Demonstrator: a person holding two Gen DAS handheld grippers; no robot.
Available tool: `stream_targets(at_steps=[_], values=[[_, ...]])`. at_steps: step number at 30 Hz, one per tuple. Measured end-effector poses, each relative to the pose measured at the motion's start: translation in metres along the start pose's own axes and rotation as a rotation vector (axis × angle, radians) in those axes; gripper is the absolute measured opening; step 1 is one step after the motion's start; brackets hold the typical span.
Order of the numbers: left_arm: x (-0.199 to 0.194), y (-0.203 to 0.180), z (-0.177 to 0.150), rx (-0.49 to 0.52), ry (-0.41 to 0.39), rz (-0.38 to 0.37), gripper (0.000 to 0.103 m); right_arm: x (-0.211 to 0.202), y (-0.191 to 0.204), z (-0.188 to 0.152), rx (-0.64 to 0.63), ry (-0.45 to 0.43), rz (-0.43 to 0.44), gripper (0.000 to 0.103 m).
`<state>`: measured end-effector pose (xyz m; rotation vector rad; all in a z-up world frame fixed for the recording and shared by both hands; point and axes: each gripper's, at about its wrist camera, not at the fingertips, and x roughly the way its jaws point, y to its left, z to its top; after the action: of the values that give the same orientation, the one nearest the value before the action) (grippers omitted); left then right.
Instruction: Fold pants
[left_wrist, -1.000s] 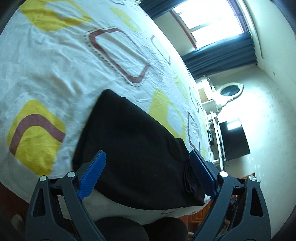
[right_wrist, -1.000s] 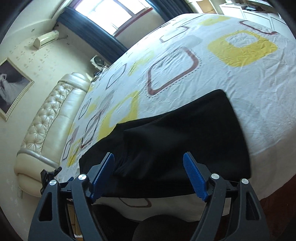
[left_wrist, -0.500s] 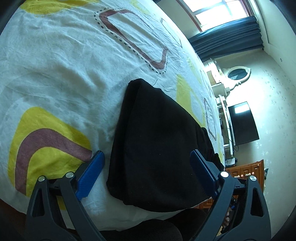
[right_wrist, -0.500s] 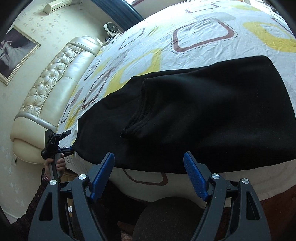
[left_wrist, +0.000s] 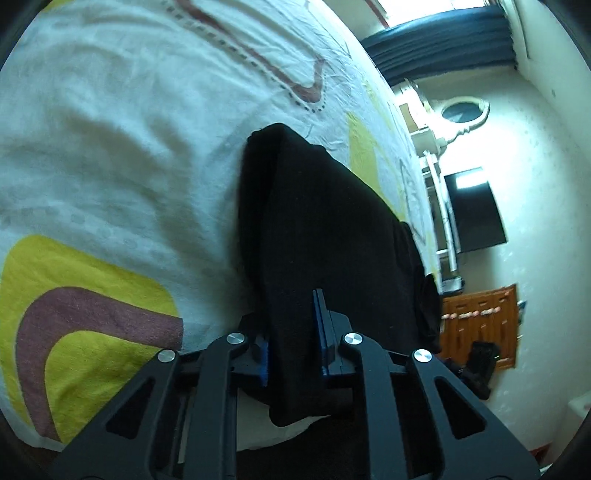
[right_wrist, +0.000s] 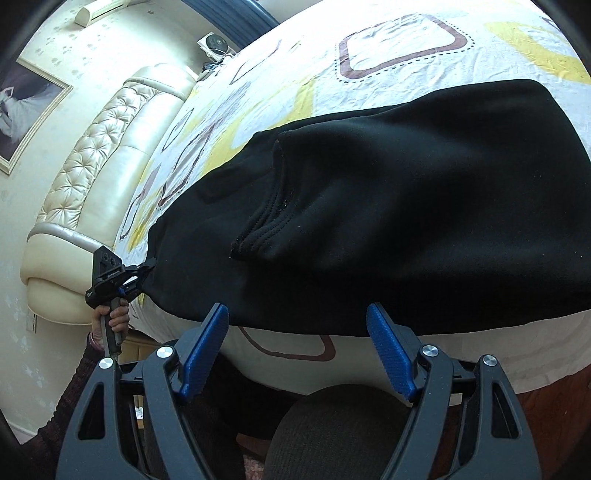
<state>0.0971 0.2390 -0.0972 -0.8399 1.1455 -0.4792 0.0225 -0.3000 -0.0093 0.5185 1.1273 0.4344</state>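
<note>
Black pants (right_wrist: 424, 206) lie folded along the near edge of the bed, with a ribbed cuff (right_wrist: 266, 229) on top. In the left wrist view my left gripper (left_wrist: 293, 343) is shut on the near corner of the pants (left_wrist: 325, 229) at the bed's edge. The right wrist view shows that same gripper (right_wrist: 142, 277) pinching the left end of the pants. My right gripper (right_wrist: 299, 350) is open and empty, just below the long near edge of the pants.
The bed sheet (right_wrist: 399, 44) is white with yellow and maroon squares. A cream tufted headboard (right_wrist: 96, 155) stands at the left. A dark round stool (right_wrist: 343, 432) sits below the right gripper. A television (left_wrist: 474, 210) and a wooden cabinet (left_wrist: 480, 328) stand by the far wall.
My left gripper has moved in and closed on the corner of the pants; it was open before. The right gripper has come nearer the pants' near edge, still open.
</note>
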Motion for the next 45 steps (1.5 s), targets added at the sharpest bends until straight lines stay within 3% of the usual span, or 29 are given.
stream_targets(at_steps=[4,9,14,18,24,28,31,38,45], values=[[-0.003,-0.012,-0.005,0.067,-0.017,0.029,0.013,0.0,-0.003,0.0,0.007,-0.003,-0.005,0.076],[-0.02,-0.045,-0.006,0.089,-0.073,-0.04,0.013,-0.001,-0.002,0.0,0.006,-0.009,-0.006,0.076],[-0.033,-0.122,-0.01,0.21,-0.11,-0.128,0.013,-0.002,0.006,-0.001,-0.019,-0.007,0.015,0.076],[-0.021,-0.198,-0.022,0.34,-0.089,-0.156,0.013,-0.002,0.019,-0.005,-0.048,-0.002,0.035,0.076],[0.04,-0.302,-0.044,0.487,0.002,-0.127,0.013,-0.008,0.033,-0.015,-0.062,0.006,0.087,0.076],[0.094,-0.344,-0.062,0.534,0.077,-0.092,0.013,-0.021,0.032,-0.024,-0.024,0.002,0.147,0.076],[0.141,-0.369,-0.079,0.59,0.123,-0.024,0.013,-0.036,0.028,-0.032,0.002,-0.019,0.167,0.076],[0.251,-0.385,-0.124,0.659,0.263,0.114,0.013,-0.068,0.004,-0.041,0.104,-0.09,0.21,0.076],[0.314,-0.358,-0.156,0.702,0.381,0.252,0.018,-0.087,-0.031,-0.039,0.248,-0.179,0.231,0.076]])
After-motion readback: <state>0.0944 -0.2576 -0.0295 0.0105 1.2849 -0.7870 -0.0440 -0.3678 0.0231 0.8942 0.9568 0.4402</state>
